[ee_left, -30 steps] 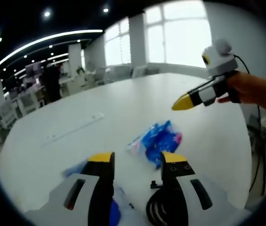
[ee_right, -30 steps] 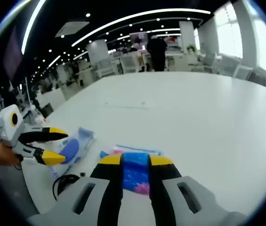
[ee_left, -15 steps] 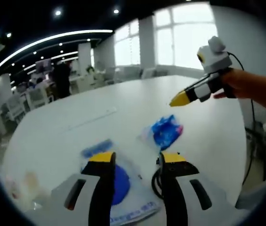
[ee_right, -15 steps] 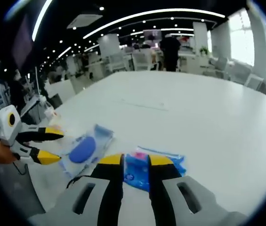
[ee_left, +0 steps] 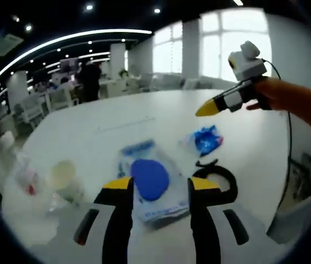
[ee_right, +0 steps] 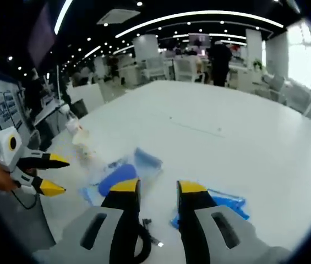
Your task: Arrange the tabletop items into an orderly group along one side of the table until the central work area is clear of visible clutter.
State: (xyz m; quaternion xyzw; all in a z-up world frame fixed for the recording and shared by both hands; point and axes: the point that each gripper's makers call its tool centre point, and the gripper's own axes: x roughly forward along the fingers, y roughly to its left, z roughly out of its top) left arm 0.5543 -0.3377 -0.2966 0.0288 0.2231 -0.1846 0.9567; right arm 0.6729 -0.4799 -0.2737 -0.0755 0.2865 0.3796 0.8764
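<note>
The left claw (ee_left: 154, 188) is hovering empty with its jaws standing apart, the clear packet with the blue oval (ee_left: 149, 179) lying on the desk (ee_left: 89, 143) right between and beyond the yellow tips. Aimed that way, it is probably lining up on this packet as the next thing to shift. Just to the packet's right a black coiled cable (ee_left: 217, 175) is resting near the desk's edge, and a little farther out a small blue crumpled wrapper (ee_left: 206, 139) is lying by itself. To the left, blurred, a pale cup-like item (ee_left: 63, 175) and some clear plastic wrapping (ee_left: 20, 176) are sitting close together by that edge.

The right claw (ee_right: 158, 188) is also holding nothing, jaws parted, looking over the same cluster from the other side. The blue oval packet (ee_right: 118, 179) is lying just left of its tips, the blue wrapper (ee_right: 221, 201) is peeking out just right of them, and a bit of the black cable (ee_right: 144, 234) is showing low between its jaws. In the left gripper view this claw (ee_left: 207, 109) is hanging in the air above the wrapper, with its jaws looking almost together there.

The items are already gathering in a loose row along the near side, well apart from the bare middle of the desk; the row is ragged rather than orderly, so the tidying appears to be partway done.
</note>
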